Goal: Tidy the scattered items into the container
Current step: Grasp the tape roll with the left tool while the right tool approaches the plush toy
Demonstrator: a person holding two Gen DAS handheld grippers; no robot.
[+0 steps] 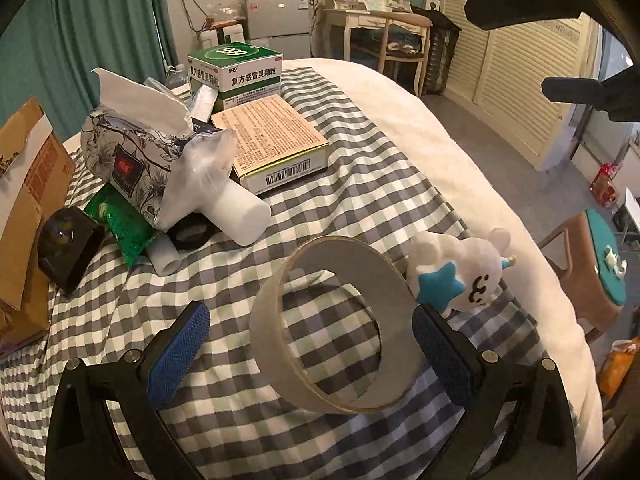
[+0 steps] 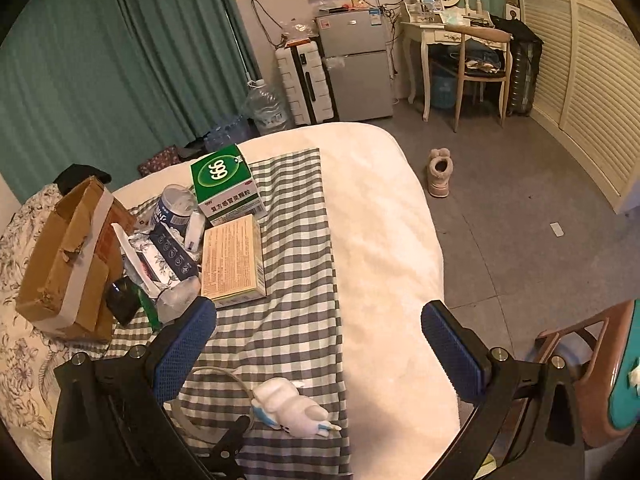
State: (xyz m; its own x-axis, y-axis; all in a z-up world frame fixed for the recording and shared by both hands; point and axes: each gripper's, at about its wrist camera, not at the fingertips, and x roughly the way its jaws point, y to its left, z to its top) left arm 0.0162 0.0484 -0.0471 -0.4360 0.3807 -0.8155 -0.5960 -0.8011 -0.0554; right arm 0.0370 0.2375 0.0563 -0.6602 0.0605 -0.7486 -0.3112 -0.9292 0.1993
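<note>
A roll of clear tape [image 1: 334, 326] lies tilted on the checked cloth [image 1: 360, 184], between the wide-open fingers of my left gripper [image 1: 312, 344]; its right pad looks close to the roll. A white plush toy with a blue star [image 1: 460, 268] lies just right of it, and also shows in the right wrist view [image 2: 290, 406]. My right gripper [image 2: 320, 344] is open and empty, high above the bed. The cardboard box [image 2: 72, 256] stands at the left, also seen in the left wrist view [image 1: 24, 200].
A pile sits on the cloth: tissue pack [image 1: 132, 152], green 999 medicine box [image 1: 236, 66], flat beige box [image 1: 272, 140], white bottle [image 1: 240, 212], green sachet [image 1: 120, 224], black object [image 1: 68, 248]. A stool [image 1: 592, 264] stands right of the bed.
</note>
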